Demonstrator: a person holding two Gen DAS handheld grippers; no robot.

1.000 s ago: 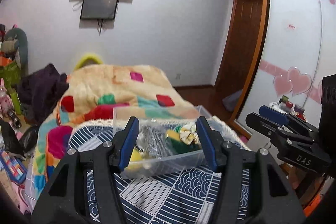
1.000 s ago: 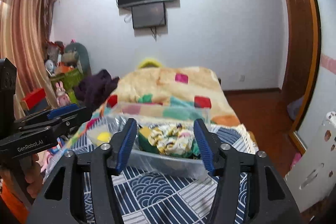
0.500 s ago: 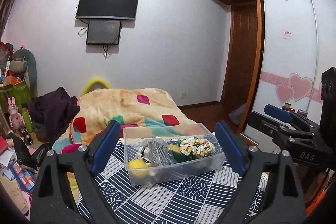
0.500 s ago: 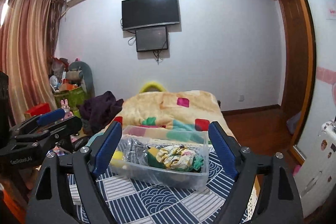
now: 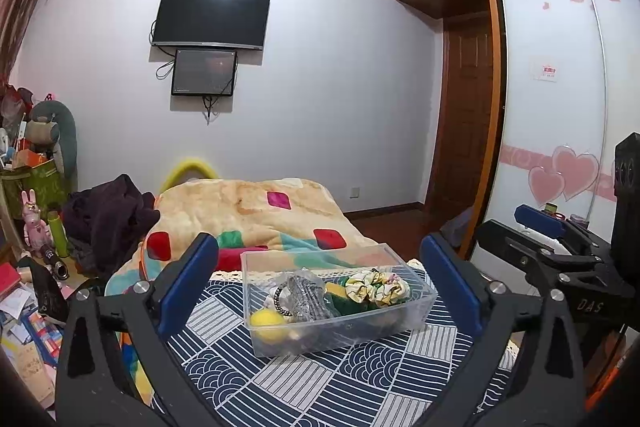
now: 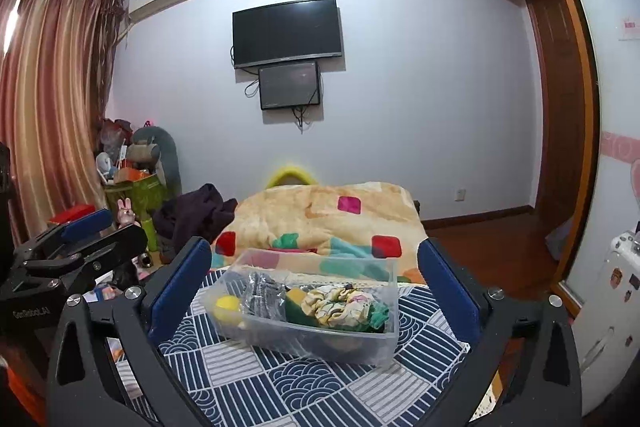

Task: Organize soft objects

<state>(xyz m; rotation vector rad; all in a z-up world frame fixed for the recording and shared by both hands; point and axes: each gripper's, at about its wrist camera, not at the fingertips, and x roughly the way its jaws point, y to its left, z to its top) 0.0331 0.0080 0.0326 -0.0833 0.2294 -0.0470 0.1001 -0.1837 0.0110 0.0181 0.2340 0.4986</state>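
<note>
A clear plastic bin stands on a navy patterned cloth. It holds a yellow ball, a floral scrunchie, a green soft item and a black-and-white item. The bin also shows in the right wrist view. My left gripper is open and empty, its fingers wide either side of the bin and short of it. My right gripper is open and empty, likewise short of the bin. The right gripper also appears at the right of the left wrist view.
A bed with a colourful patchwork blanket lies behind the cloth, with dark clothes on its left. Cluttered toys and papers fill the left floor. A wardrobe with sliding doors stands right. A TV hangs on the far wall.
Both grippers have opened wide and pulled up and back from the bin, and both views have tilted up to show more of the room.
</note>
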